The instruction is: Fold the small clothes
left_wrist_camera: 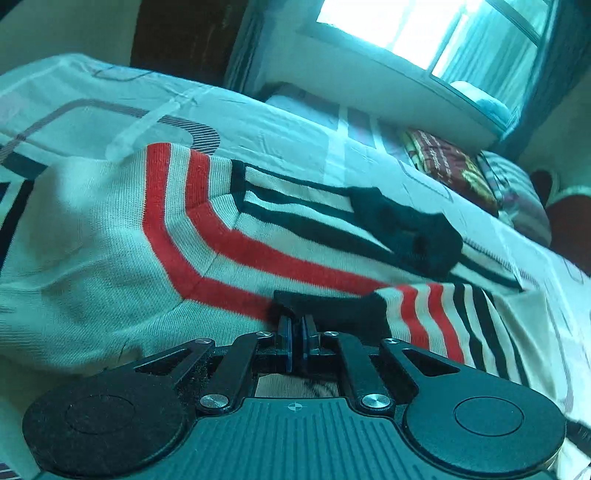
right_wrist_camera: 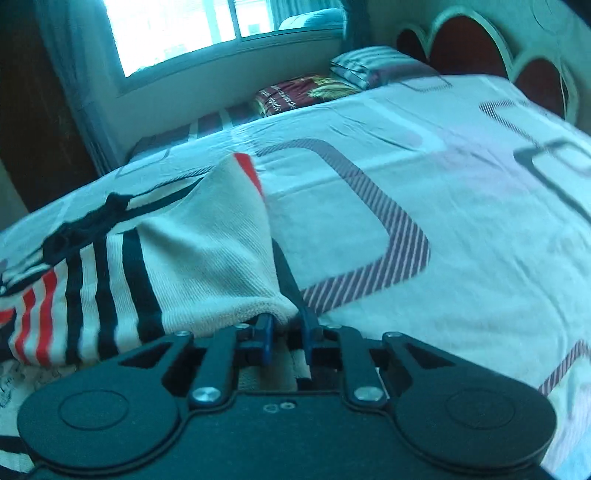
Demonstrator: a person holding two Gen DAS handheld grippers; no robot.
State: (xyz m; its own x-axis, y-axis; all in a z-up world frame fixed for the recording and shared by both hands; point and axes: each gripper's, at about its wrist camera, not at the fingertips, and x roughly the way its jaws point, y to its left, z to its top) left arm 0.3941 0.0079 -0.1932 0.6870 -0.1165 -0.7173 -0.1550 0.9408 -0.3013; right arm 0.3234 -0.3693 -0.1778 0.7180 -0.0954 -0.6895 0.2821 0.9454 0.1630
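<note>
A small cream knit sweater with red and navy stripes lies on the bed. My left gripper is shut on its dark navy edge, with the red stripes curving away in front of it. In the right wrist view the sweater lies left of centre, one cream part lifted into a peak. My right gripper is shut on the cream ribbed edge of the sweater, which bunches between the blue pads.
The bed sheet is white with striped rounded-square prints and stretches to the right. A folded dark red blanket and a striped pillow lie near the headboard. A window is behind the bed.
</note>
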